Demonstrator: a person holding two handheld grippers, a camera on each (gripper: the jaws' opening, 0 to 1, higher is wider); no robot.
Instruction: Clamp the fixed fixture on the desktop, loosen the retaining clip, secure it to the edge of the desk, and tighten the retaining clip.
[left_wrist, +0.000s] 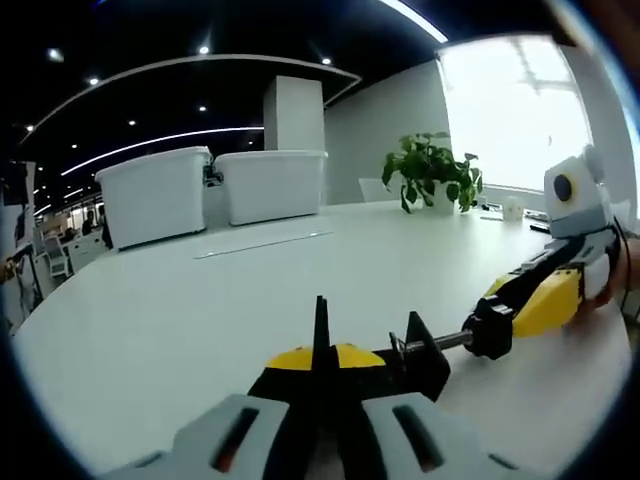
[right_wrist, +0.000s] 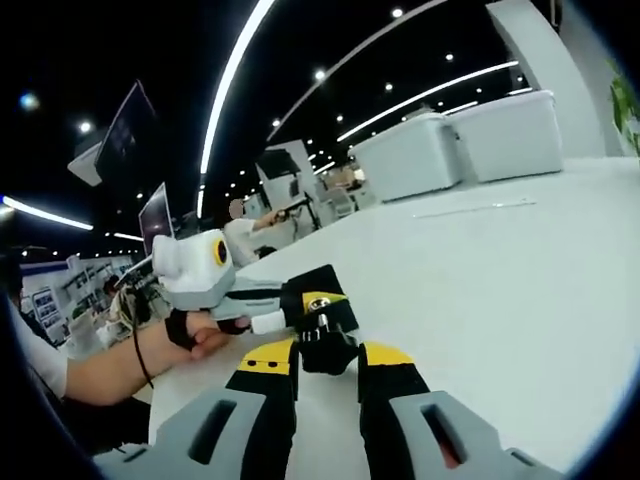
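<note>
The black clamp fixture (left_wrist: 421, 358) lies low over the white desk (left_wrist: 250, 300), and my left gripper (left_wrist: 320, 352) is shut on its thin upright plate. A metal screw runs from the frame to a black knob (left_wrist: 490, 330), the retaining clip. My right gripper (left_wrist: 522, 308), yellow-tipped, comes in from the right and is shut on that knob. In the right gripper view the knob (right_wrist: 328, 350) sits between the yellow tips of my right gripper (right_wrist: 327, 360). Beyond it, the left gripper (right_wrist: 300, 306) holds the fixture's black body (right_wrist: 322, 284), with a person's hand (right_wrist: 195, 342) behind.
Two white bins (left_wrist: 215, 190) stand at the far side of the desk, with a potted plant (left_wrist: 430, 175) near a bright window. The desk's edge (right_wrist: 165, 400) runs close on the left in the right gripper view. Monitors (right_wrist: 155, 220) and people sit beyond it.
</note>
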